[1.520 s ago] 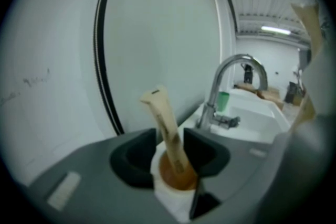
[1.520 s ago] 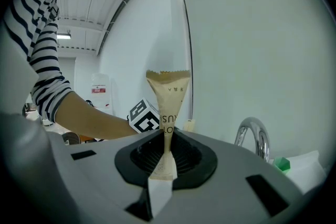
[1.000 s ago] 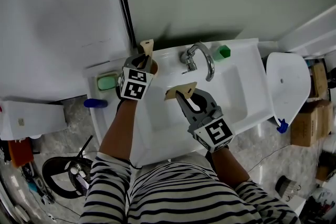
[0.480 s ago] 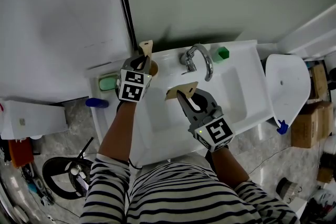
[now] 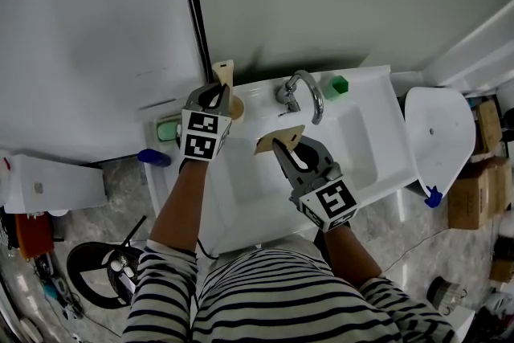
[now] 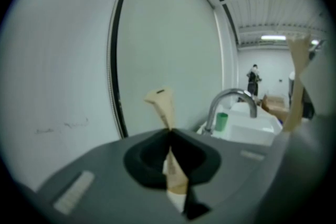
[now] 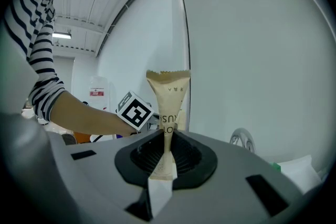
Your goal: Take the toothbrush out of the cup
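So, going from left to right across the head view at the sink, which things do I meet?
A blue object → green soap dish → left gripper with wrapped toothbrush → faucet → small green object → white oval lid.

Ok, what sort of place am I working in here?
Most likely a bathroom: a white sink with a chrome faucet at its back, and what looks like a white toilet beside it.

Head view looks steeply down — gripper views near-level; all share faucet (image 5: pixel 313 88).
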`<state>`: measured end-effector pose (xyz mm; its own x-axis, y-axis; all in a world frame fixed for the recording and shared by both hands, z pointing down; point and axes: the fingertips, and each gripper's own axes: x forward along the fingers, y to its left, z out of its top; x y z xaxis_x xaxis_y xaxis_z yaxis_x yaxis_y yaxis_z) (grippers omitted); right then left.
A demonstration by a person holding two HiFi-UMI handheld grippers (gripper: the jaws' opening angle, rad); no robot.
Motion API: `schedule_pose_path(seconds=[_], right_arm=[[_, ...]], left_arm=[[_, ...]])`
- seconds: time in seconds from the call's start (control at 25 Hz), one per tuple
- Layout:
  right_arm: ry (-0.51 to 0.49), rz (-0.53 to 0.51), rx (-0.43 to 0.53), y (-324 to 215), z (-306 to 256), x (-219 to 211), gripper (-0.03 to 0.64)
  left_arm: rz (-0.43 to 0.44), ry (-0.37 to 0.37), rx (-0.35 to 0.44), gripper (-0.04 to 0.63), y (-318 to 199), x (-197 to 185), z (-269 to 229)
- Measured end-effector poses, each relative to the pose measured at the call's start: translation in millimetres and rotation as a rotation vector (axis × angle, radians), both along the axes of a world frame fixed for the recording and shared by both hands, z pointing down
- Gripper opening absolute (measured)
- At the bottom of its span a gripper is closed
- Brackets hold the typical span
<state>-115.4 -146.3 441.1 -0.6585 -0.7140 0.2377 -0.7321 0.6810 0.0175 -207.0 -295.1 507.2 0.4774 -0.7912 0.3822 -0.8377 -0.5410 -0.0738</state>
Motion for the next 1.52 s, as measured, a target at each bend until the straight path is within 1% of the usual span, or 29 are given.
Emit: schedule_pose_path(seconds=[0.28, 0.52, 0.72, 1.12, 1.32, 1.4, 1.52], right_arm=[[-0.005, -0.002, 0.031, 5.4, -10.5, -1.4, 0.038], [-0.015, 0.000, 0.062, 15.0, -24.2, -4.6, 0.040], [-0.022, -0.012, 0.100, 22.0, -36.8, -9.8, 0.038], [-0.035, -0.019, 0.153, 42.9, -59.9, -18.4, 0.038], [-0.030, -0.021, 0.179, 57.7, -71.8, -18.3, 0.038], [-0.024, -0.019, 0.193, 64.4, -79.4, -19.0, 0.038], [-0.025, -0.018, 0.224, 73.1, -90.7, -19.9, 0.038]], left_arm=[[0.012, 0.034, 0.110, 0.015, 18.5, -2.1, -55.8], [0.036, 0.066, 0.182, 0.015, 59.3, -7.1, -101.6], [0.043, 0.085, 0.222, 0.015, 97.2, -12.5, -129.6], [0.056, 0.115, 0.290, 0.015, 164.6, -20.3, -159.2], [0.077, 0.144, 0.275, 0.015, 195.5, -21.1, -159.4], [0.085, 0.152, 0.281, 0.015, 208.1, -22.6, -160.9], [0.096, 0.157, 0.325, 0.015, 223.8, -24.8, -170.9]])
